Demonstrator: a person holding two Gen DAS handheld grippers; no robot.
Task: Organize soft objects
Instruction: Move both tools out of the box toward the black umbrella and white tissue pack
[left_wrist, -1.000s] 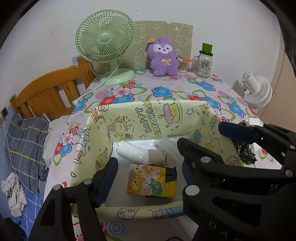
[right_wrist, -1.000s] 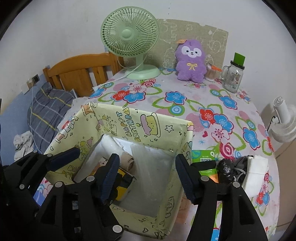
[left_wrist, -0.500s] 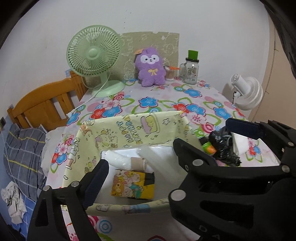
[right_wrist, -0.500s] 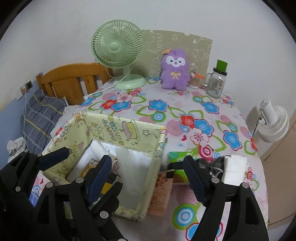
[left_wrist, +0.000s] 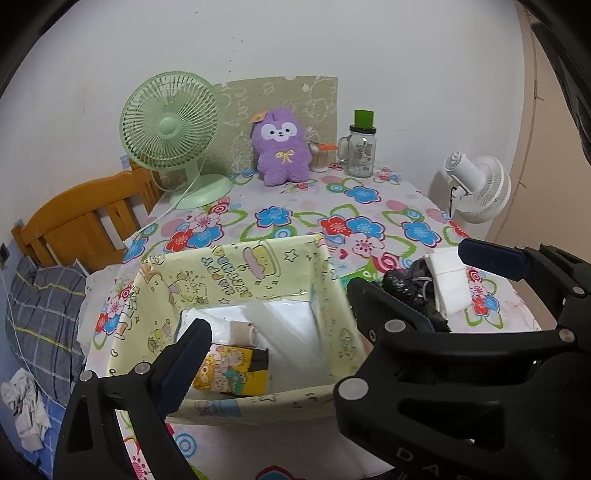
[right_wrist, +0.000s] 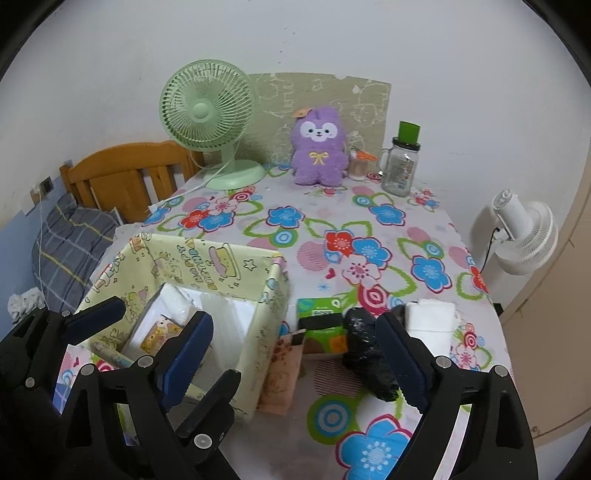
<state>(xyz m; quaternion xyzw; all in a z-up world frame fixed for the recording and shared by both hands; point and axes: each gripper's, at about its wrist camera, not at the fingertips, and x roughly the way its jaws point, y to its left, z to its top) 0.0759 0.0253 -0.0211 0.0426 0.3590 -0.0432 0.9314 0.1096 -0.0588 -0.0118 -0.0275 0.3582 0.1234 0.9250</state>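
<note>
A yellow cartoon-print fabric box (left_wrist: 236, 266) (right_wrist: 207, 266) stands at the near left of the flowered table. Inside it lie a cartoon-print tissue pack (left_wrist: 229, 373) (right_wrist: 159, 334) and a white roll (left_wrist: 229, 326). My left gripper (left_wrist: 277, 314) hovers above the box, its jaws opening with nothing between them. Further right, my right gripper (right_wrist: 295, 325) is also opening and holds nothing. Right of the box lie a pink pack (right_wrist: 282, 369), a green tissue pack (right_wrist: 321, 317), a black bundle (right_wrist: 365, 354) and a white folded cloth (right_wrist: 430, 321). A purple plush (left_wrist: 282, 147) (right_wrist: 319, 147) sits at the back.
A green desk fan (right_wrist: 207, 110) and a glass jar mug (right_wrist: 400, 170) stand at the back by the wall. A white fan (right_wrist: 524, 236) stands past the table's right edge. To the left are a wooden headboard (right_wrist: 125, 173) and a plaid pillow (right_wrist: 70, 240).
Both grippers have pulled back and up from the box and their jaws have widened. The packs and bundle right of the box have come into view.
</note>
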